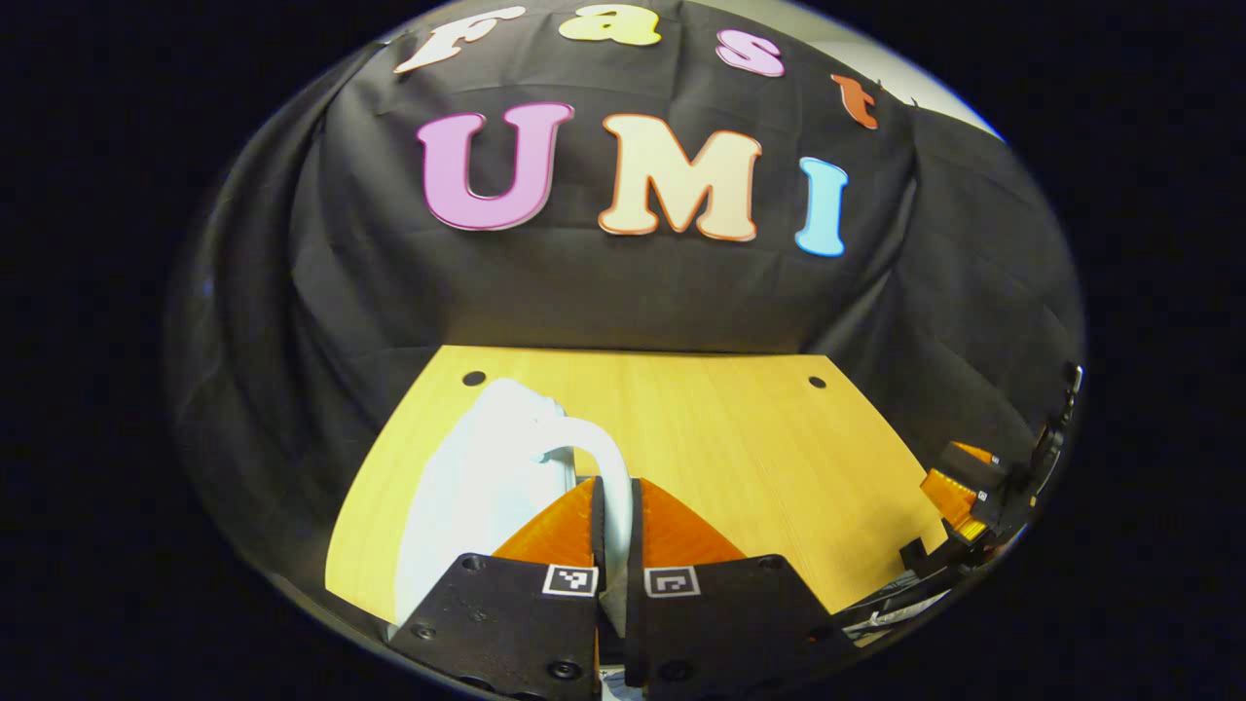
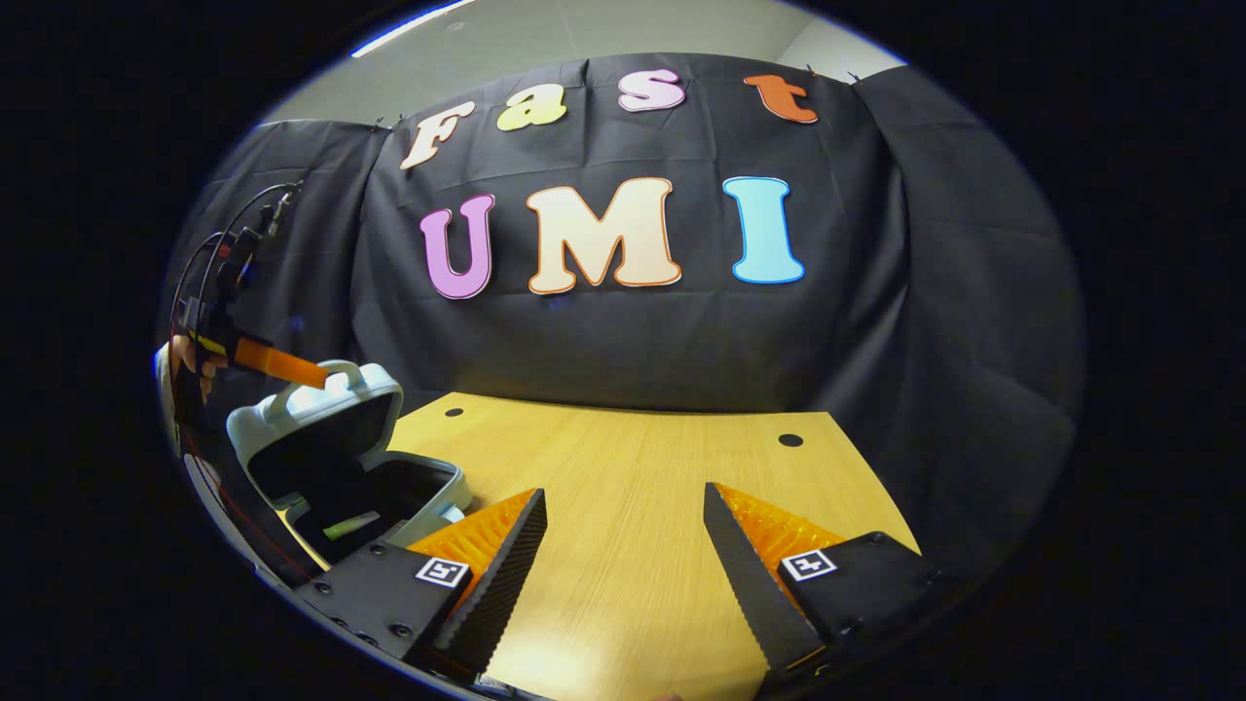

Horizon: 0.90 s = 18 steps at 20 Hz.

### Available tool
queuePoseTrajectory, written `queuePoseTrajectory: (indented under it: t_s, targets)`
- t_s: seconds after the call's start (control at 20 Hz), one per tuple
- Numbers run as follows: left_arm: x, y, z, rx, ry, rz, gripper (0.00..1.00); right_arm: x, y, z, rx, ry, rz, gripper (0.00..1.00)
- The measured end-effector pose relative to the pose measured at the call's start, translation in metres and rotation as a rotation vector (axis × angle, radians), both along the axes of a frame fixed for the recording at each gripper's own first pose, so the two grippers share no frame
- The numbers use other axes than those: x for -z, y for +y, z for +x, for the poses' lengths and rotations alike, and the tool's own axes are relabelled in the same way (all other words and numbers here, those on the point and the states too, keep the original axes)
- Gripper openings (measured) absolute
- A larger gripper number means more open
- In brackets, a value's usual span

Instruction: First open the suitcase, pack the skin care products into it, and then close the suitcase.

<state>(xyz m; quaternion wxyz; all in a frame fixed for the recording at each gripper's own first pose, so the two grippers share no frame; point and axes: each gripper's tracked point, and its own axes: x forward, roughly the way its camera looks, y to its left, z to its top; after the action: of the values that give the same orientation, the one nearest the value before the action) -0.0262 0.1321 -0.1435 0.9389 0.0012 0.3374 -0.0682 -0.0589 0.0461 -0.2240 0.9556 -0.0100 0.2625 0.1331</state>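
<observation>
In the left gripper view my left gripper (image 1: 615,487) is shut on the curved white handle (image 1: 584,433) of the white suitcase lid (image 1: 467,497). In the right gripper view the suitcase (image 2: 428,487) stands at the table's left with its lid (image 2: 321,428) held partly raised by the left gripper's orange fingers (image 2: 282,365). Inside the dark base lies a pale green skin care item (image 2: 350,526). My right gripper (image 2: 623,506) hovers open over bare table, right of the suitcase, with nothing between its fingers.
The wooden table (image 2: 633,458) has two small round holes near its back edge. Black cloth walls close off the back and both sides. A hand (image 2: 185,365) and cables show behind the left gripper. The right gripper (image 1: 964,497) sits at the table's right edge.
</observation>
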Motion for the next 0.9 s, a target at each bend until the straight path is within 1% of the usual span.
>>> queuePoseTrajectory:
  t_s: [0.05, 0.1, 0.3, 0.4, 0.45, 0.5, 0.55, 0.6, 0.65, 0.7, 0.75, 0.85, 0.9]
  targets:
    - [0.006, -0.008, -0.001, 0.006, 0.005, -0.007, 0.03, -0.001, -0.003, 0.0, 0.001, -0.001, -0.003, 0.98]
    - [0.013, -0.015, -0.003, 0.006, 0.018, -0.014, 0.04, -0.002, -0.006, 0.001, 0.003, -0.003, -0.004, 1.0]
    - [0.041, -0.041, -0.005, 0.002, 0.057, -0.043, 0.04, -0.014, -0.022, 0.005, 0.007, -0.027, -0.013, 1.0]
    - [0.045, -0.048, -0.003, -0.026, 0.045, -0.037, 0.1, -0.021, -0.03, 0.006, 0.002, -0.043, -0.007, 1.0]
    - [0.042, -0.05, 0.001, -0.042, 0.017, -0.026, 0.19, -0.025, -0.034, 0.006, 0.0, -0.054, 0.002, 1.0]
    - [0.039, -0.057, -0.001, -0.048, 0.012, -0.019, 0.24, -0.03, -0.038, 0.007, -0.004, -0.063, 0.015, 1.0]
    - [0.033, -0.065, 0.0, -0.057, -0.006, -0.003, 0.35, -0.034, -0.039, 0.005, -0.018, -0.07, 0.031, 1.0]
    - [0.024, -0.073, 0.001, -0.061, -0.039, 0.023, 0.43, -0.041, -0.041, 0.006, -0.035, -0.084, 0.046, 1.0]
    - [0.012, -0.082, 0.005, -0.064, -0.084, 0.047, 0.53, -0.047, -0.045, 0.009, -0.049, -0.107, 0.055, 1.0]
    - [-0.002, -0.097, 0.008, -0.062, -0.146, 0.067, 0.67, -0.057, -0.051, 0.014, -0.055, -0.132, 0.058, 0.98]
    - [-0.014, -0.11, 0.011, -0.054, -0.194, 0.078, 0.75, -0.069, -0.057, 0.019, -0.056, -0.163, 0.063, 1.0]
    - [-0.04, -0.14, 0.013, -0.046, -0.29, 0.106, 0.81, -0.1, -0.068, 0.031, -0.036, -0.235, 0.075, 1.0]
    - [-0.053, -0.15, 0.014, -0.056, -0.343, 0.118, 0.81, -0.116, -0.074, 0.037, -0.019, -0.263, 0.081, 0.99]
